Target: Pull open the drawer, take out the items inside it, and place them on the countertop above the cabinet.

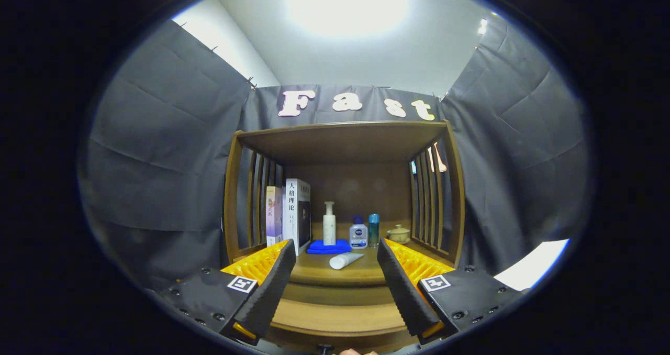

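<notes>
My gripper (pixel 335 243) is open, with nothing between its fingers, and it faces a wooden cabinet (pixel 233 198). On the countertop (pixel 314 274), just beyond the fingertips, lies a white tube (pixel 344 260) on its side. Behind the tube is a folded blue cloth (pixel 327 247), and a white pump bottle (pixel 329 225) stands on it. Below the countertop's front edge runs a lighter wooden band (pixel 335 318) that looks like the drawer's front. A small dark knob (pixel 325 348) sits at its lower edge. The drawer's inside is hidden.
Two upright books (pixel 291 216) lean at the countertop's left. A small white bottle (pixel 358 234), a blue bottle (pixel 373 229) and a yellowish lidded cup (pixel 399 234) stand at the right. Slatted side walls (pixel 426 198) and a top board close the shelf in.
</notes>
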